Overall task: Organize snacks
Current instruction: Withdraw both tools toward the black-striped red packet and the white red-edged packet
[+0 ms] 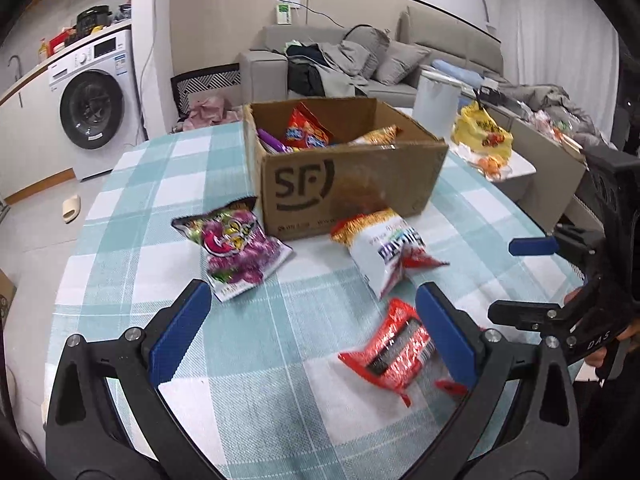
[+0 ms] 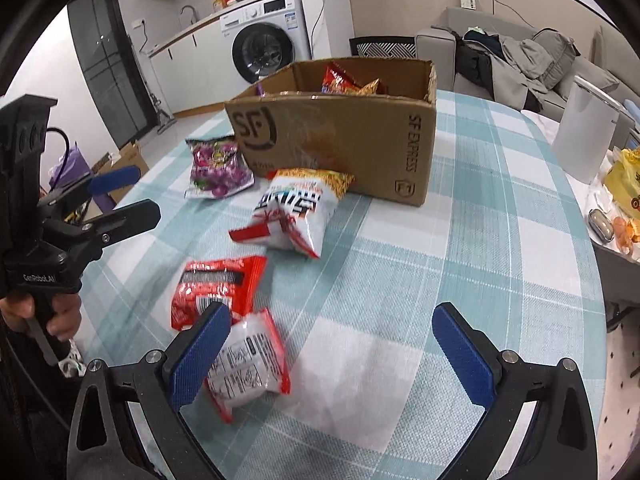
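Note:
An open SF cardboard box [image 1: 348, 176] [image 2: 332, 136] stands on the checked tablecloth with several snack packs inside. In front of it lie a purple candy bag [image 1: 236, 252] [image 2: 218, 168], a white and orange snack bag [image 1: 380, 252] [image 2: 296, 212] and a red pack [image 1: 394, 356] [image 2: 216, 288]. A small white packet with red edges [image 2: 248, 364] lies beside the right gripper's left pad. My left gripper [image 1: 312, 332] [image 2: 124, 196] is open over the table, its right pad next to the red pack. My right gripper [image 2: 332, 356] [image 1: 520, 280] is open and holds nothing.
A white cylindrical appliance [image 1: 434, 104] [image 2: 584, 136] and a yellow plastic bag [image 1: 482, 132] [image 2: 624, 184] sit on a side table beyond the right edge. A washing machine [image 1: 92, 100] and a cluttered sofa [image 1: 360, 60] stand behind. A hand [image 2: 60, 316] grips the left tool.

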`<control>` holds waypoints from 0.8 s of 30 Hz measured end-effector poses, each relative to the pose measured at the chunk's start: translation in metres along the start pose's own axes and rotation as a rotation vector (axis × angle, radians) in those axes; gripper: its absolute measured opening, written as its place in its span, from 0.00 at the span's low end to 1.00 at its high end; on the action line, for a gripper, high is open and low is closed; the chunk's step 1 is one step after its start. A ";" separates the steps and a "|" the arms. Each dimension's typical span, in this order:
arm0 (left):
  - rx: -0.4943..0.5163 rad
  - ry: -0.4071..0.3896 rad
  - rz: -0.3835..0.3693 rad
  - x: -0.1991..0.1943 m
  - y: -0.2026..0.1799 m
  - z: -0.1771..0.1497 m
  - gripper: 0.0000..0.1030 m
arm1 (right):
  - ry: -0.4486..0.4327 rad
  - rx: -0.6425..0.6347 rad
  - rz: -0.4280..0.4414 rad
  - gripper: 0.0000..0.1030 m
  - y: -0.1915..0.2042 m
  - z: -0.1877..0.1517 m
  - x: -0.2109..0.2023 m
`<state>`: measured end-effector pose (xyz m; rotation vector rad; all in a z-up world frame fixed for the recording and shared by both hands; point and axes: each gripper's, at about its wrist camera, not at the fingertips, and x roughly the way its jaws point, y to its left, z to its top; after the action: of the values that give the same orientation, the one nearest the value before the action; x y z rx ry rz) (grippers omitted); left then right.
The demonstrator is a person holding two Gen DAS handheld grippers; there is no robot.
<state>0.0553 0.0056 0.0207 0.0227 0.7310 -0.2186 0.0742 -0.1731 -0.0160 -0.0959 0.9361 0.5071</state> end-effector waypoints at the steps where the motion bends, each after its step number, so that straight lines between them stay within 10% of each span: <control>1: 0.004 0.009 0.000 0.002 -0.002 -0.002 0.99 | 0.005 -0.007 0.007 1.00 0.001 -0.001 0.000; 24: 0.040 0.127 -0.074 0.039 -0.018 -0.027 0.99 | 0.096 -0.130 0.108 1.00 0.029 -0.014 0.018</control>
<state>0.0620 -0.0165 -0.0245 0.0481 0.8546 -0.3049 0.0593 -0.1453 -0.0347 -0.1893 1.0049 0.6683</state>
